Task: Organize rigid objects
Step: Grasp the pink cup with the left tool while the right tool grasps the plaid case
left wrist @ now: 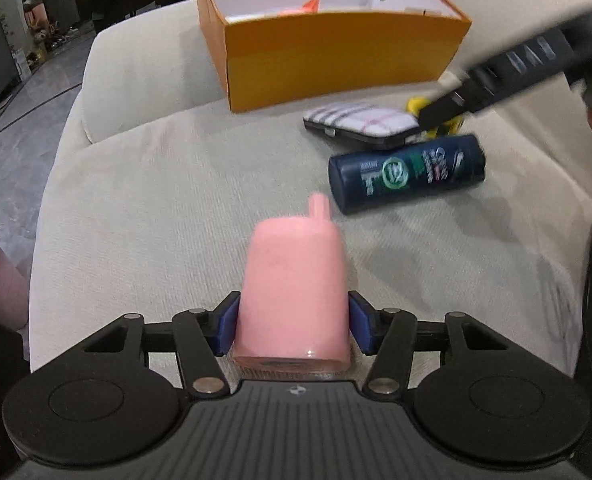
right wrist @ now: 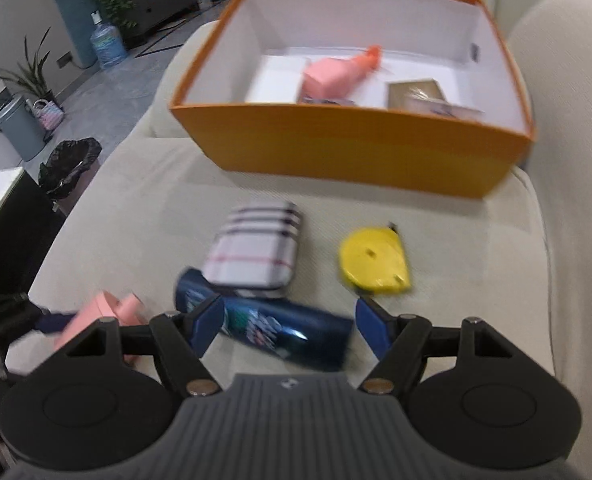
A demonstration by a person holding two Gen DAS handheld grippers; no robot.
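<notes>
Pink bottle (left wrist: 293,280) on the sofa cushion (left wrist: 155,208), left fingers (left wrist: 225,326) pinching its sides, blue can (left wrist: 406,172) lying just beyond, plaid case (left wrist: 360,122), yellow tape measure (right wrist: 374,260), orange box (left wrist: 336,56) behind, right fingers (right wrist: 370,322) spread above the can.

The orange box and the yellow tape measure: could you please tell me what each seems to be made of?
The orange box looks like matte cardboard: thin straight walls, white inside, with a small metal-ringed hole in one wall. The yellow tape measure looks like smooth moulded plastic with rounded edges and small screw recesses, though blur leaves its finish uncertain.
</notes>
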